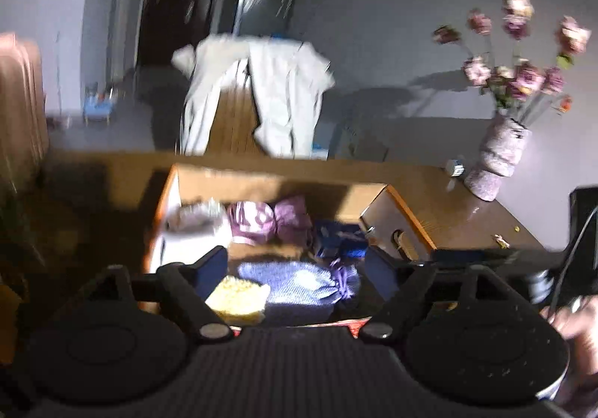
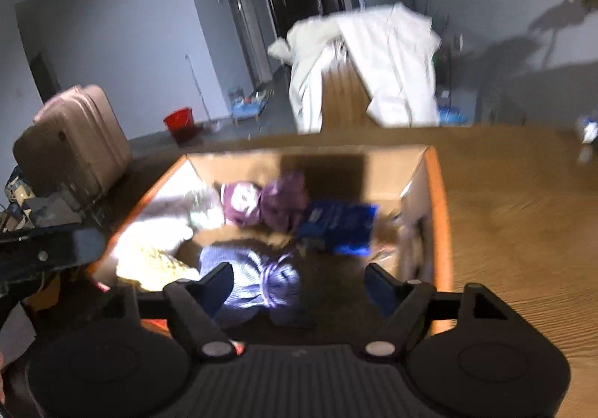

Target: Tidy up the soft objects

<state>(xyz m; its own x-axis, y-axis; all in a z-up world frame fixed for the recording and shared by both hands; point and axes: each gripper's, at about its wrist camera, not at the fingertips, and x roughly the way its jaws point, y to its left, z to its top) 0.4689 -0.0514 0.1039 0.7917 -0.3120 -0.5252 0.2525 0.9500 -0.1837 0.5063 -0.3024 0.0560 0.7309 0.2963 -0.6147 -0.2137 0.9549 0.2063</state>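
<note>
Two open tools [image 1: 297, 270] [image 2: 299, 289] above box [image 2: 435, 194]

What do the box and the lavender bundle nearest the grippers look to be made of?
Box: likely corrugated cardboard, matte brown walls with an orange rim. Lavender bundle: apparently a knitted or woven fabric, ribbed texture, soft folds gathered at one end; blur leaves the fibre unclear.

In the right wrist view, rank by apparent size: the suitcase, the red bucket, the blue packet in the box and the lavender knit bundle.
Largest to smallest as they look:
1. suitcase
2. lavender knit bundle, though it is nearest the camera and partly hidden
3. blue packet, close to the bundle, so unsure
4. red bucket
</note>
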